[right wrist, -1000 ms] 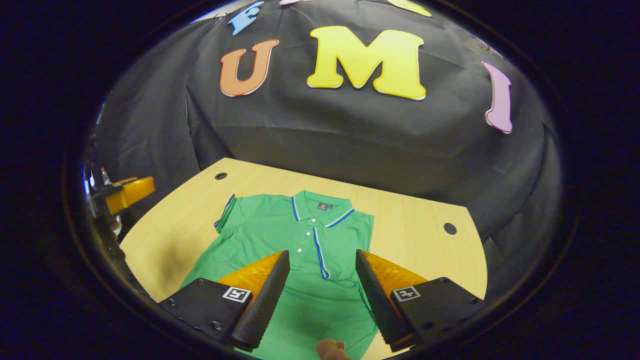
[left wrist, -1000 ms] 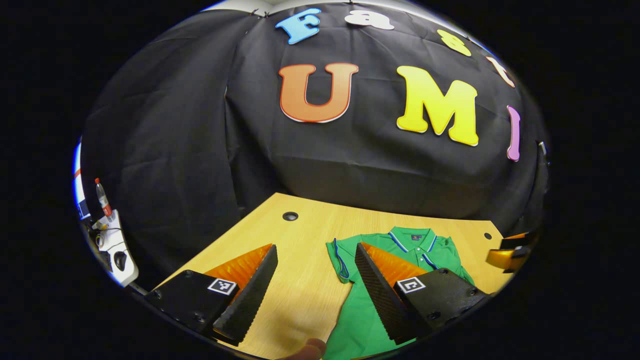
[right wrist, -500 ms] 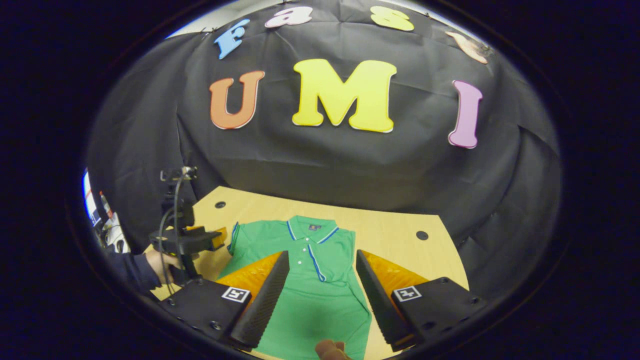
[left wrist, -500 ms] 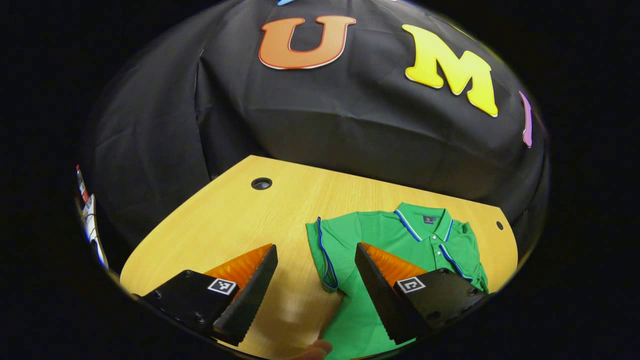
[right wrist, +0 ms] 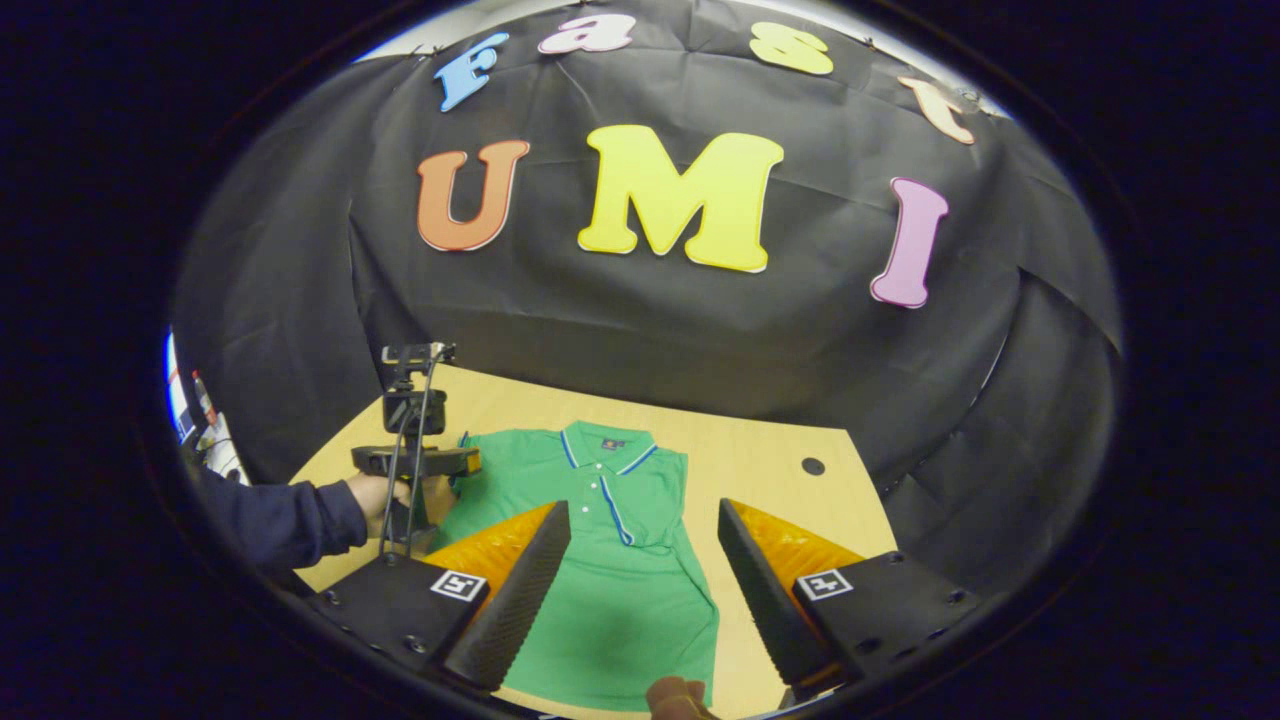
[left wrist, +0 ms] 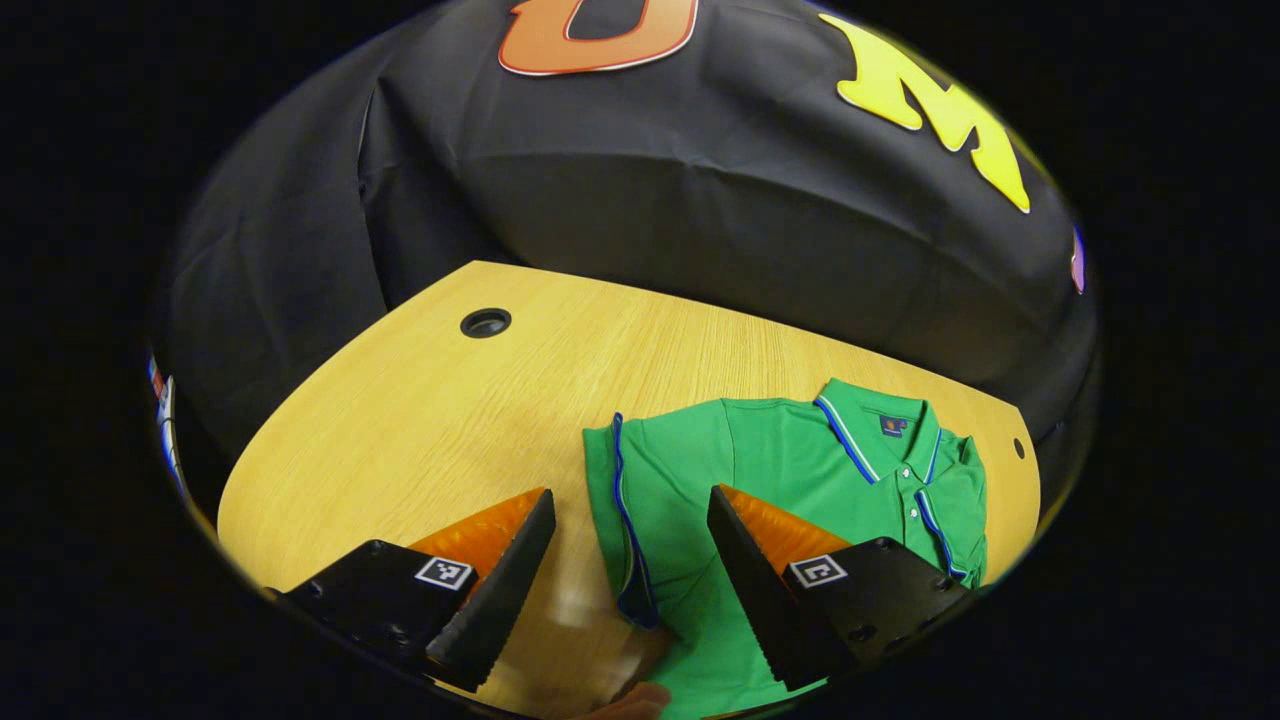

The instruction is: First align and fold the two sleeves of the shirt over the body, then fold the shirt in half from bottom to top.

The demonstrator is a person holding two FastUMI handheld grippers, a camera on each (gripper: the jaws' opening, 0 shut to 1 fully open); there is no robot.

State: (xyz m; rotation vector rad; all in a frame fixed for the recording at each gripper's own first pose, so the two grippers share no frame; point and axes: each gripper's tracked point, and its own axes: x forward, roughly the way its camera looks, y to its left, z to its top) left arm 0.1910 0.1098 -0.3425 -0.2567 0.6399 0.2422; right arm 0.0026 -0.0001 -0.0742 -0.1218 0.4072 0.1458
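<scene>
A green polo shirt (left wrist: 790, 470) with blue-and-white trim lies flat on the wooden table (left wrist: 420, 420), collar toward the booth wall. In the left gripper view my left gripper (left wrist: 625, 600) is open just above the table. The shirt's blue-edged sleeve (left wrist: 625, 520) lies between its fingers, untouched. The right gripper view shows my right gripper (right wrist: 640, 600) open above the shirt's lower body (right wrist: 620, 600). On that side the shirt (right wrist: 640, 500) has a straight edge with no sleeve sticking out. A hand in a dark blue sleeve (right wrist: 290, 520) holds the left gripper (right wrist: 450, 462) at the shirt's far sleeve.
The table has round cable holes (left wrist: 485, 322) near its back corners, one (right wrist: 812, 466) right of the shirt. The black cloth wall (left wrist: 700, 220) closes the back and sides. Small items (right wrist: 205, 430) stand beyond the table's left edge. Bare wood (left wrist: 450, 400) lies left of the shirt.
My left gripper has moved forward and down until the shirt's sleeve edge lies between its fingers. My right gripper has drawn back and tilted up a little. Both have stayed open.
</scene>
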